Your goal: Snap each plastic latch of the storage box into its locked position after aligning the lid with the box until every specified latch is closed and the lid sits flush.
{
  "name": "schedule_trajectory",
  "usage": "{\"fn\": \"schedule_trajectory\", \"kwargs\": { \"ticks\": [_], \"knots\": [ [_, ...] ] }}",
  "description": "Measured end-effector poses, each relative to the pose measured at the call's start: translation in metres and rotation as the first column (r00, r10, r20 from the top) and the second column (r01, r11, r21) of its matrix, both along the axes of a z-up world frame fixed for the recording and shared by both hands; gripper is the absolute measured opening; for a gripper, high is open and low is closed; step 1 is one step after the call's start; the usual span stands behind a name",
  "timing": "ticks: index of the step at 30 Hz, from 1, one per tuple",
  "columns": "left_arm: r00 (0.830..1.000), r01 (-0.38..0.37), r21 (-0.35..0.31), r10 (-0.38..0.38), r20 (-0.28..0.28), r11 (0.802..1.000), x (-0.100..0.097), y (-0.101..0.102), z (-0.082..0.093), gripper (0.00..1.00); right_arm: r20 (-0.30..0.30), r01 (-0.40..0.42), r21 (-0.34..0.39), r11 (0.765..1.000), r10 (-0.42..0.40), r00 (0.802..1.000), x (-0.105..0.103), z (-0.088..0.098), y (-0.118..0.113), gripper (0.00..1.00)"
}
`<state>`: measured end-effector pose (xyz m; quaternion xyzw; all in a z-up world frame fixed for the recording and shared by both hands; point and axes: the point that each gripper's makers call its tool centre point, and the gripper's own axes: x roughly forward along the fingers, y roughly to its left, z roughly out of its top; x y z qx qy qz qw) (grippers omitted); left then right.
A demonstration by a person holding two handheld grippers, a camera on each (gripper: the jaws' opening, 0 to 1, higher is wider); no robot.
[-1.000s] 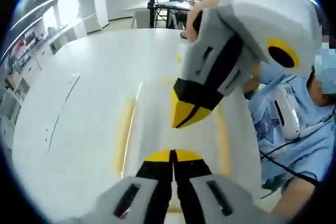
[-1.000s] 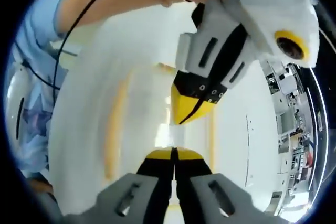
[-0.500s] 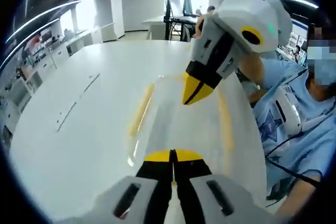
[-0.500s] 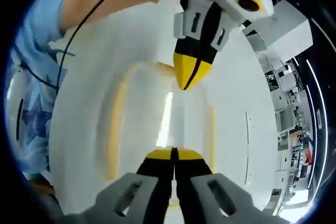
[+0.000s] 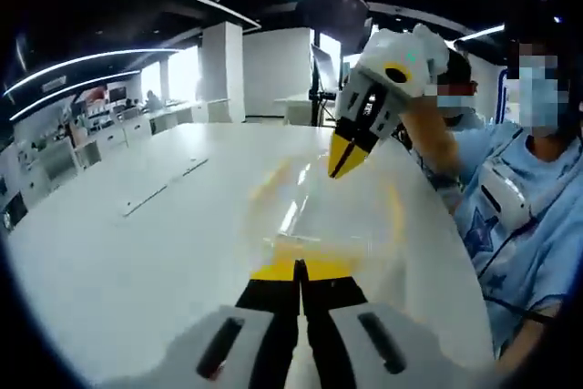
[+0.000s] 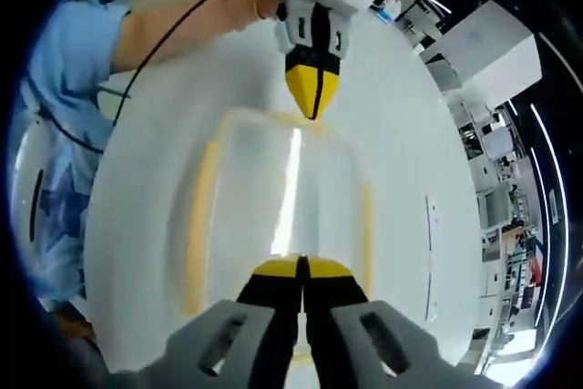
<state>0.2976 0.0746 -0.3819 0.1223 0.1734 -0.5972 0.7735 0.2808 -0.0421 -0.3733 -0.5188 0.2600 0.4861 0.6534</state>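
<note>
So both claws, left claw (image 6: 311, 102) and right claw (image 5: 344, 159), are pressed together at opposite ends of the storage box (image 6: 273, 216) on the table (image 6: 401, 134), probably to push its end latches.

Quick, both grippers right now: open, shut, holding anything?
Left gripper: shut, holding nothing, raised over the storage box.
Right gripper: shut, holding nothing, at the box's opposite end.
</note>
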Motion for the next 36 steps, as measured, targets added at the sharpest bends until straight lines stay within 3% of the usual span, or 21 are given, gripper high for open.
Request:
{"fn": "schedule_trajectory", "kwargs": {
  "ticks": [2, 3, 4, 7, 10, 12, 16, 18, 24, 28, 36],
  "knots": [
    [1.000, 0.016, -0.023, -0.016, -0.022, 1.000, -0.011, -0.007, -0.011, 0.00, 0.000, -0.005, -0.002, 1.000, 0.005, 1.000, -0.002, 0.000, 0.000, 0.00],
    [0.996, 0.013, -0.073, -0.020, -0.085, 0.997, -0.004, -0.002, -0.005, 0.00, 0.000, -0.006, -0.003, 1.000, 0.006, 1.000, -0.002, 0.000, 0.000, 0.00],
    [0.996, 0.012, -0.078, -0.018, -0.088, 0.997, -0.002, -0.001, -0.004, 0.00, -0.001, -0.006, -0.002, 1.000, 0.006, 1.000, -0.003, 0.000, 0.000, 0.00],
    [0.999, 0.010, -0.070, -0.013, -0.039, 0.997, -0.003, -0.006, -0.005, 0.00, 0.001, -0.007, 0.007, 1.000, 0.007, 1.000, -0.005, 0.000, -0.001, 0.00],
    [0.998, 0.003, -0.094, -0.009, -0.061, 0.996, 0.004, 0.001, -0.003, 0.00, 0.004, -0.008, 0.018, 1.000, 0.008, 1.000, -0.006, 0.000, -0.001, 0.00],
    [0.999, -0.001, -0.067, -0.001, -0.035, 0.998, -0.004, -0.005, -0.009, 0.00, 0.005, -0.008, 0.021, 1.000, 0.008, 1.000, -0.006, 0.000, -0.001, 0.00],
    [0.999, -0.039, -0.081, 0.038, -0.016, 0.996, 0.002, 0.003, -0.006, 0.00, 0.009, -0.013, 0.015, 1.000, 0.013, 1.000, -0.007, 0.000, -0.001, 0.00],
    [0.999, -0.049, -0.108, 0.048, -0.015, 0.993, 0.004, 0.008, -0.002, 0.00, 0.013, -0.015, 0.010, 1.000, 0.015, 1.000, -0.007, -0.001, -0.001, 0.00],
    [1.000, -0.014, -0.130, 0.012, -0.014, 0.991, -0.003, -0.004, -0.002, 0.00, 0.019, -0.012, 0.006, 1.000, 0.012, 1.000, -0.008, -0.001, -0.001, 0.00],
    [1.000, -0.009, -0.090, 0.008, -0.011, 0.996, -0.006, -0.008, -0.008, 0.00, 0.037, -0.014, -0.007, 1.000, 0.015, 0.999, -0.008, -0.002, -0.001, 0.00],
    [1.000, -0.017, -0.098, 0.015, -0.026, 0.995, -0.004, -0.011, -0.009, 0.00, 0.038, -0.014, -0.018, 1.000, 0.015, 0.999, -0.006, -0.002, -0.001, 0.00]
  ]
}}
